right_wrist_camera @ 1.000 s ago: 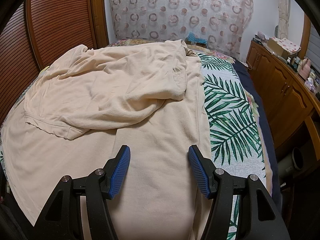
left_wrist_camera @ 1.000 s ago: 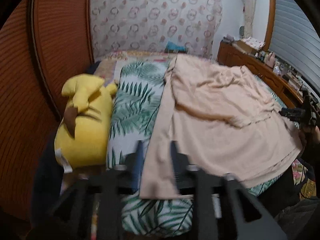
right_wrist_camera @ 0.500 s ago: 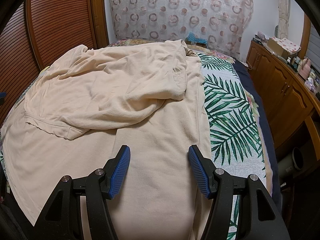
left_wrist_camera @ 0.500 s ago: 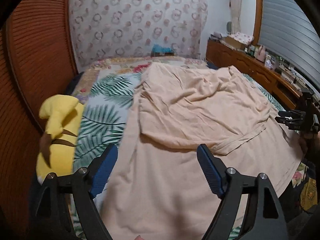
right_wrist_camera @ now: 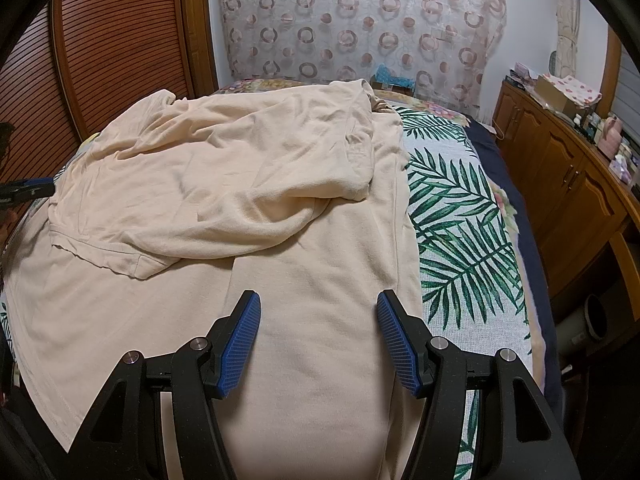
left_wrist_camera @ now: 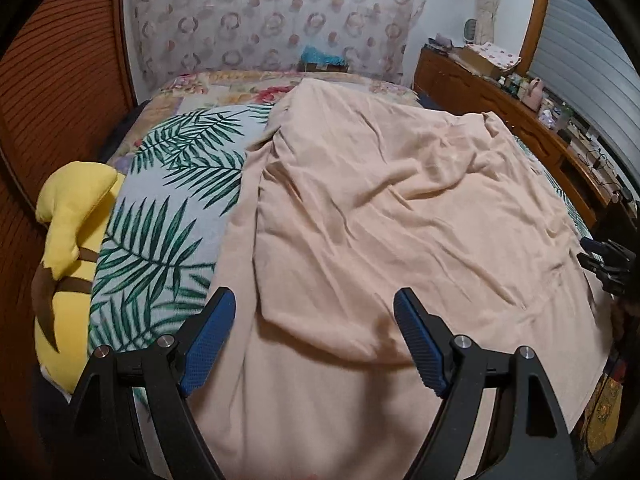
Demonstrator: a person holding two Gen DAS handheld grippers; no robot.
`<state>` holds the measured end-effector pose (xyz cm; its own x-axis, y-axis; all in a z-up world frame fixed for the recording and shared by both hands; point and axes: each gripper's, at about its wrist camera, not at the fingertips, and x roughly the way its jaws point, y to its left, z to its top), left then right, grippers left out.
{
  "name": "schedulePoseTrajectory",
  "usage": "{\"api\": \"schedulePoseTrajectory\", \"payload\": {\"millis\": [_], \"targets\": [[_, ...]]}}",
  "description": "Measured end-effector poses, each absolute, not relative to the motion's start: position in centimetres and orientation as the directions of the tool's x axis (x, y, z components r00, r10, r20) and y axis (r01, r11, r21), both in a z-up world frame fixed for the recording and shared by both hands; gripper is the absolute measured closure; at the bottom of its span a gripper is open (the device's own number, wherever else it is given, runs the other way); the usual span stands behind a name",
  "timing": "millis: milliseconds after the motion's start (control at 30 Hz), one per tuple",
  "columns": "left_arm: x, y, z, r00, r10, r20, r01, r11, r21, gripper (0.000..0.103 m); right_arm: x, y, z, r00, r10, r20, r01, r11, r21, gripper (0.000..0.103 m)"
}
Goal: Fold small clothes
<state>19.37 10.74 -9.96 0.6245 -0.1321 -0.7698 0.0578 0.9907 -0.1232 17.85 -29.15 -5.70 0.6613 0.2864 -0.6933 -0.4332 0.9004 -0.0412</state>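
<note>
A peach T-shirt (left_wrist_camera: 380, 208) lies spread over the palm-leaf bed sheet (left_wrist_camera: 160, 220), with its upper part folded back over the lower part. My left gripper (left_wrist_camera: 314, 300) hovers open above the shirt's near left side, nothing between its blue pads. In the right wrist view the same shirt (right_wrist_camera: 240, 184) shows a sleeve hem lying on the lower layer. My right gripper (right_wrist_camera: 318, 300) stands open over the shirt's near hem area, also empty. Each gripper shows in the other's view: the right gripper (left_wrist_camera: 604, 260) at the far right, the left gripper (right_wrist_camera: 28, 190) at the far left.
A yellow plush toy (left_wrist_camera: 68, 248) lies along the bed's left edge by the louvred wooden doors (right_wrist_camera: 100, 60). A wooden dresser (right_wrist_camera: 568, 184) with several small items runs along the right of the bed. A patterned curtain (left_wrist_camera: 272, 20) hangs behind the bed.
My left gripper let go of the shirt's edge, opened wide and moved right, from the bed's left side to over the shirt. The right gripper has stayed put.
</note>
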Motion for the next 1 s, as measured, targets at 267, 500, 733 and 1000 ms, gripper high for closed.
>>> {"api": "schedulePoseTrajectory", "payload": {"millis": [267, 500, 733, 1000], "targets": [[20.4, 10.5, -10.9, 0.617, -0.121, -0.778, 0.062, 0.992, -0.105, 0.021, 17.9, -29.1, -5.7, 0.661, 0.287, -0.693, -0.433, 0.901, -0.04, 0.04], [20.2, 10.0, -11.6, 0.634, -0.04, -0.772, 0.043, 0.999, -0.017, 0.017, 17.9, -29.1, -5.7, 0.659, 0.291, -0.694, -0.435, 0.9, -0.035, 0.04], [20.3, 10.1, -11.6, 0.633, -0.04, -0.773, 0.042, 0.999, -0.018, 0.016, 18.8, -29.8, -5.0, 0.628, 0.35, -0.695, -0.435, 0.899, 0.06, 0.04], [20.3, 10.1, -11.6, 0.633, -0.04, -0.773, 0.042, 0.999, -0.018, 0.016, 22.0, -28.5, -2.7, 0.596, 0.424, -0.682, -0.438, 0.883, 0.166, 0.04]]}}
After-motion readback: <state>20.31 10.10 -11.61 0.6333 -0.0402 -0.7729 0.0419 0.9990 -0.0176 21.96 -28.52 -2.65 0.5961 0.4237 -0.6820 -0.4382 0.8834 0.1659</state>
